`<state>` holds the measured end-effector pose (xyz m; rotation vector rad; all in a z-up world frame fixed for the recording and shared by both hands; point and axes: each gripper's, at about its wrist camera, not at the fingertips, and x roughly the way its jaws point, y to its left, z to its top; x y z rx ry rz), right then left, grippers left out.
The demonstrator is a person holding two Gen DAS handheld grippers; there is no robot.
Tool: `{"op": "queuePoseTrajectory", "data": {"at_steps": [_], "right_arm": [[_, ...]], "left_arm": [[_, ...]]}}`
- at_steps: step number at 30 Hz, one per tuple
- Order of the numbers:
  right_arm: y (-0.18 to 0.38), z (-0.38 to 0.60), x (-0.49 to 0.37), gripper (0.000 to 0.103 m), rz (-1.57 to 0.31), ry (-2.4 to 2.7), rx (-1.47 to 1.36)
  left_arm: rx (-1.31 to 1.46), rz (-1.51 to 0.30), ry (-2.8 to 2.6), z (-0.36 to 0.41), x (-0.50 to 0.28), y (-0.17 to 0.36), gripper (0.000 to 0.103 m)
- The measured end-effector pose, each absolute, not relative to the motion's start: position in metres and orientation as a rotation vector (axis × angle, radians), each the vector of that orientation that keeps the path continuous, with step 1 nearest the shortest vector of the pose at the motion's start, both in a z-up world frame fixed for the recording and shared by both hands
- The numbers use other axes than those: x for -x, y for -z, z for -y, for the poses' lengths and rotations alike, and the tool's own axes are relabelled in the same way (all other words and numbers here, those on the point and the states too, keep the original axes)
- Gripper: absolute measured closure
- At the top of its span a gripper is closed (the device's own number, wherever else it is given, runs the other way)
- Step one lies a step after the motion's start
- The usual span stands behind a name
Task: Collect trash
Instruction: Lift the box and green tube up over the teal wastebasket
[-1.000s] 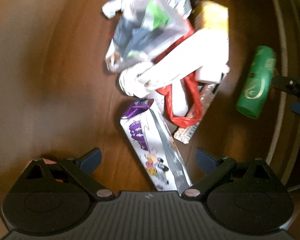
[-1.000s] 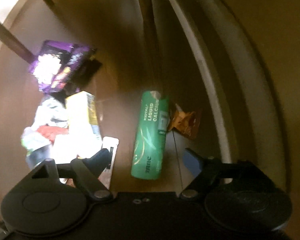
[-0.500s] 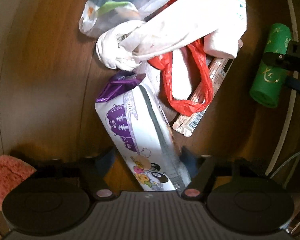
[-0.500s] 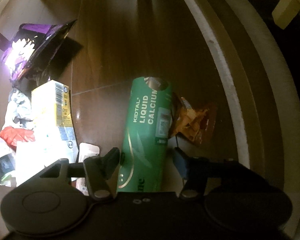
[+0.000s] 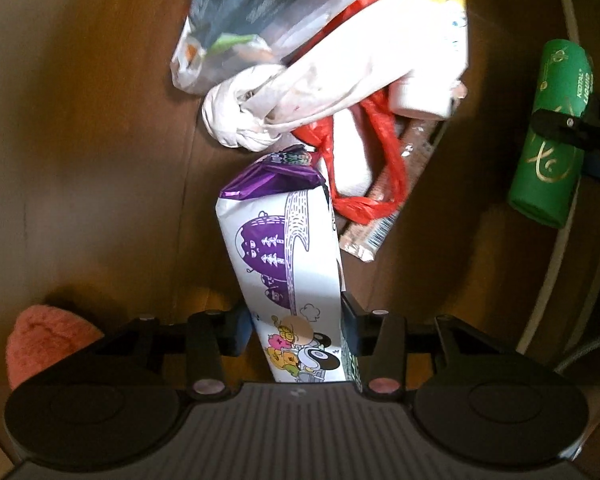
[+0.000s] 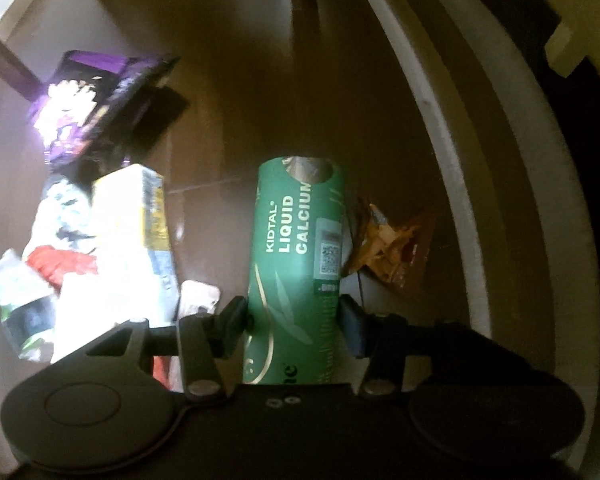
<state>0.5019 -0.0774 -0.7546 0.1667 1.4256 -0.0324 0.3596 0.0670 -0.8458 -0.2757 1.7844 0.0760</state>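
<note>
Both grippers just closed in. Left gripper jaws clamp the white-purple cartoon carton, lying on the brown floor beside the trash pile. Right gripper jaws pinch the green tube, orange wrapper just beside it.

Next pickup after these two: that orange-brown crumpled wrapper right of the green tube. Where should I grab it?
Take the orange-brown wrapper by its raised crumpled folds near the middle, coming straight down from above. It lies flat against the wooden floor, so its edges offer little to pinch. Its left edge tucks against the green Liquid Calcium tube; approach from its open right side.
</note>
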Motion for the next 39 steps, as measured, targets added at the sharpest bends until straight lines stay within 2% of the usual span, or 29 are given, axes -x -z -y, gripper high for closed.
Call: {"op": "queuePoseTrajectory", "data": {"at_steps": [5,8,22,30,39], "right_arm": [[0.705,0.079,-0.487,0.054,-1.439,0.011,-0.177],[0.657,0.076,-0.476,0.054,-1.428,-0.016,-0.175],[0.363,0.041,-0.473,0.055,-1.233,-0.126,-0.159],[0.218,0.016,-0.488,0.054,-1.115,-0.162,-0.159],[0.066,0.000,-0.515,0.055,-0.903,-0.129,-0.132]], "left_arm": [[0.267,-1.762,-0.056,-0.071,-0.361,0.791,0.059],[0.271,-1.749,-0.044,-0.080,-0.363,0.741,0.059],[0.215,-1.551,0.057,-0.126,-0.400,0.457,0.059],[0.218,-1.398,0.127,-0.142,-0.440,0.304,0.059],[0.182,-1.138,0.225,-0.150,-0.493,0.140,0.059]]}}
